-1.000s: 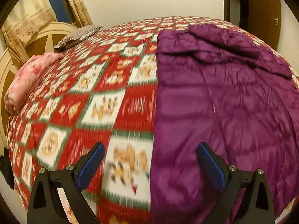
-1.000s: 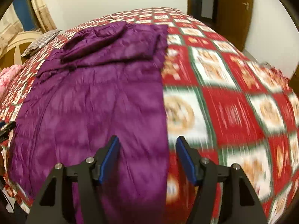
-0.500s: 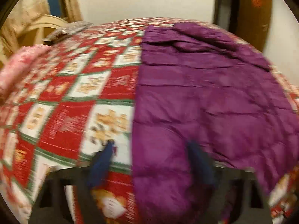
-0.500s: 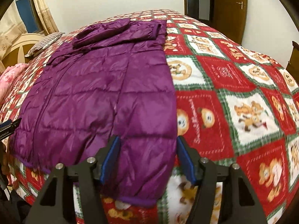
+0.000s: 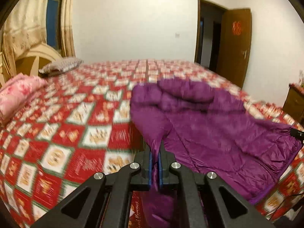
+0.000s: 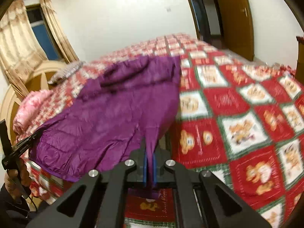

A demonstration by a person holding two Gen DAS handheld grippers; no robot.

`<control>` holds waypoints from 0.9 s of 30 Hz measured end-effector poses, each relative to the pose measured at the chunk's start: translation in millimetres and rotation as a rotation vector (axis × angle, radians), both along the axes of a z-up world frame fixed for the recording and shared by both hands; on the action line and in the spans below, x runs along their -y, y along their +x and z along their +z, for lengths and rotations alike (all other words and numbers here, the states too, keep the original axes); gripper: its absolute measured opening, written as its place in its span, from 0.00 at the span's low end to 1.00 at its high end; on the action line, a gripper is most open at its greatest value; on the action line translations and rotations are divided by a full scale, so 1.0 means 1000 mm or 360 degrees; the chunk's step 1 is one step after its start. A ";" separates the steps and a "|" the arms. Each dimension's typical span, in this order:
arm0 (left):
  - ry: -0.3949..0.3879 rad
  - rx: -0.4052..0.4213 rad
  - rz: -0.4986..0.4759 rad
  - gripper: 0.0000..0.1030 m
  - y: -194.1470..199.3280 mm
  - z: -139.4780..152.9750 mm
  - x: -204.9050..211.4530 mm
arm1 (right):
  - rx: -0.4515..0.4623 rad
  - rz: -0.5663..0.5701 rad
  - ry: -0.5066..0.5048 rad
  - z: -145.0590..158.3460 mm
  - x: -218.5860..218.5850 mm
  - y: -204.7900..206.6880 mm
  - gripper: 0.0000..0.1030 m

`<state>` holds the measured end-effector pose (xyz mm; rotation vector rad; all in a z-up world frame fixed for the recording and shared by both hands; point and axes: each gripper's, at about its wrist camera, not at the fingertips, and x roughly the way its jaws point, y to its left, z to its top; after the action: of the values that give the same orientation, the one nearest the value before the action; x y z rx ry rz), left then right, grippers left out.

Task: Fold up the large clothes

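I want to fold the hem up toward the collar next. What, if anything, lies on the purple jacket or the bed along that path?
Nothing visible does. Both hand-held grippers, left and right, already pinch the purple jacket; its top is bare, and only its own folded sleeve lies near the collar.

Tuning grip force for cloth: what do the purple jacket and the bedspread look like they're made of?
Purple jacket: looks like thin, smooth synthetic shell, likely nylon or polyester, with quilted padding; it has a slight sheen, stitched panels and fine crinkles.
Bedspread: seems printed woven or plush fabric, matte, in a red, white and green check with bear motifs. Blur hides the weave.
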<state>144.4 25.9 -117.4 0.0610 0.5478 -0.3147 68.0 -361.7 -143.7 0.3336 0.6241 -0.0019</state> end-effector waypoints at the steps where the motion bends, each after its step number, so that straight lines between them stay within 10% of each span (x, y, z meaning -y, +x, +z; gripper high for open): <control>1: -0.0030 0.0045 -0.0002 0.04 -0.006 0.016 -0.004 | 0.0029 0.0002 0.0000 0.008 0.000 -0.003 0.05; 9: -0.0058 0.0305 -0.0030 0.04 -0.011 0.090 -0.010 | 0.0388 0.0023 -0.0095 0.101 -0.011 -0.018 0.05; 21: 0.0146 0.0109 0.0091 0.08 0.182 0.024 0.041 | 0.0299 -0.0121 -0.0120 0.070 0.019 0.162 0.05; 26: 0.0092 0.0171 0.0250 0.89 0.212 0.027 0.035 | 0.0192 -0.0184 -0.0107 0.050 0.041 0.208 0.05; 27: 0.0076 0.0216 0.0302 0.92 0.214 0.031 0.032 | 0.0170 -0.0186 -0.0110 0.046 0.044 0.217 0.05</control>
<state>358.0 -6.4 -86.5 0.0753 0.4230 -0.1117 285.1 -405.4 -97.6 0.3006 0.4969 -0.1169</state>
